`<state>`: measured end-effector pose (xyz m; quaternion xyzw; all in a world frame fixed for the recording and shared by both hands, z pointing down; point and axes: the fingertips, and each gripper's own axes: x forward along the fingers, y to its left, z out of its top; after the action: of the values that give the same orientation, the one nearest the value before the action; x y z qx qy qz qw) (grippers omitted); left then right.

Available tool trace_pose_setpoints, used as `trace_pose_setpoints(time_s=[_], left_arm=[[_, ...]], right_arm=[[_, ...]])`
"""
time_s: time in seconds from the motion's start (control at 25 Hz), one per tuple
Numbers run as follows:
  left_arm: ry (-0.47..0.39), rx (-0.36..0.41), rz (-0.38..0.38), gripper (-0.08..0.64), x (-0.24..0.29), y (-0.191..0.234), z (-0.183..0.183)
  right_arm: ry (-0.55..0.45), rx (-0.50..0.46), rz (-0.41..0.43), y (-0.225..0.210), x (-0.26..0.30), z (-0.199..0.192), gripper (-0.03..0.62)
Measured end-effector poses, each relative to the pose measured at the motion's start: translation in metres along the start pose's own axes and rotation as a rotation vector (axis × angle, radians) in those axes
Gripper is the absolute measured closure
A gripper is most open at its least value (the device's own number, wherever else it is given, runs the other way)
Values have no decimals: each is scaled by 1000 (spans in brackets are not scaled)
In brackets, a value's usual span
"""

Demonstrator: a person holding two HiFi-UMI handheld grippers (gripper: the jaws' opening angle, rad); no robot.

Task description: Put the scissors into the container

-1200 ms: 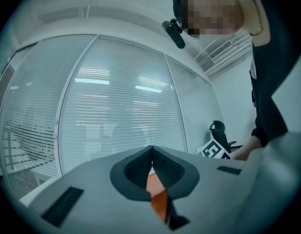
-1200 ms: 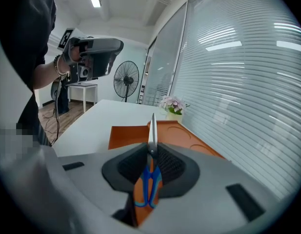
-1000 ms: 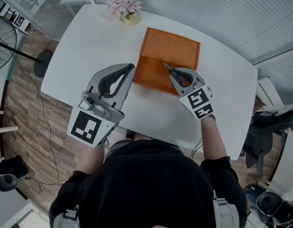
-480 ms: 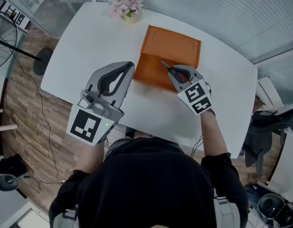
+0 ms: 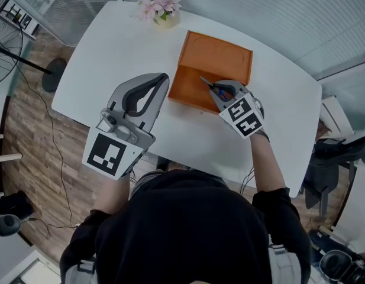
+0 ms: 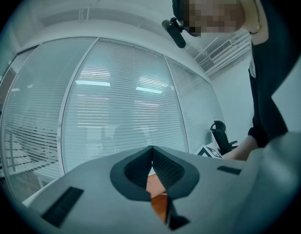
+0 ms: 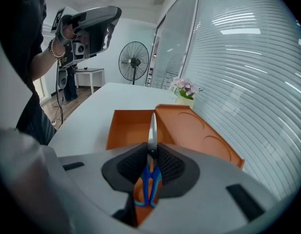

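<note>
right hand-held gripper (image 7: 152,149) is clamping scissors (image 7: 149,185), blade pointing far over container (image 5: 220,57) | left hand-held gripper (image 5: 164,77) is hovering closed, empty, left of container

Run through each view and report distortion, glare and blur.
Head view: even, soft light, sharp throughout, only faint shadows on the white table. Left gripper view: strong fisheye, dark corners, ceiling lights mirrored as bright streaks on the window. Right gripper view: same fisheye, blinds bowing at right, scissors crisp.
</note>
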<state>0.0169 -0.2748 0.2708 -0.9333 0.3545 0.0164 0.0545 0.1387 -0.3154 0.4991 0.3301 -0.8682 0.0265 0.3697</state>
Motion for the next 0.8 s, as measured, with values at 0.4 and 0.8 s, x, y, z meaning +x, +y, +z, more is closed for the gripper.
trace_pose_setpoints(time_s=[0.4,0.8], left_arm=[[-7,-1,-7,548,0,2,1],[0,-2,-18,548,-1,3,1]], right_arm=[[89,-1,40,4,11,-12,525],[128,-5,67,9,21,-13,525]])
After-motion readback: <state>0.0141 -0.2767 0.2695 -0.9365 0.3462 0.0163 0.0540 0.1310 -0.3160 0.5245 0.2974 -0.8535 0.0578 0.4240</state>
